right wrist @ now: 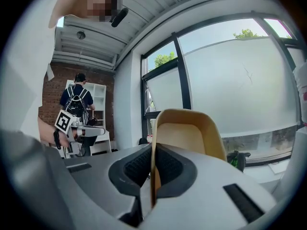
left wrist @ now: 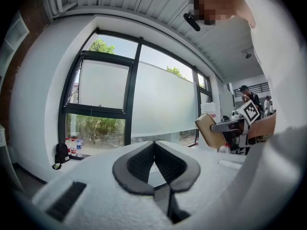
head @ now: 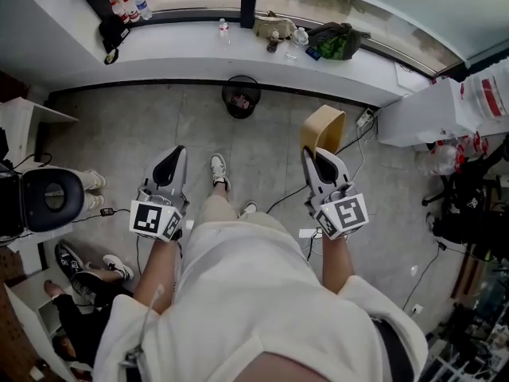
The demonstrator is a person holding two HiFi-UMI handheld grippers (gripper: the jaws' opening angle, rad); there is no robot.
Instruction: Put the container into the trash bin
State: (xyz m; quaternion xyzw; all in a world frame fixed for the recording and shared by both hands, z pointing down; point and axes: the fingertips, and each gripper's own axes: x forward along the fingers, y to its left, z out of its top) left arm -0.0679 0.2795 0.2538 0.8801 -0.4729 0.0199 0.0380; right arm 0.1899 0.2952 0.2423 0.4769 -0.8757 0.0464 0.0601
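Past open floor (head: pixel 191 126), bin (head: pixel 241 96) perhaps lined, container (head: pixel 323 130) pinched

Head view: from the person's head, facing steeply down past the lap onto the floor (head: pixel 143 126), windowsill (head: pixel 183 52) at the far edge. Left gripper view: mounted on the left gripper (left wrist: pixel 154 145), close behind its jaws, looking level at the window (left wrist: pixel 103 97). Right gripper view: mounted likewise on the right gripper (right wrist: pixel 152 152), same window ahead. Shared: container (right wrist: pixel 189 135) in all three; sill bottles (head: pixel 130 8) in head and left gripper views; each gripper visible sideways from the other's camera.
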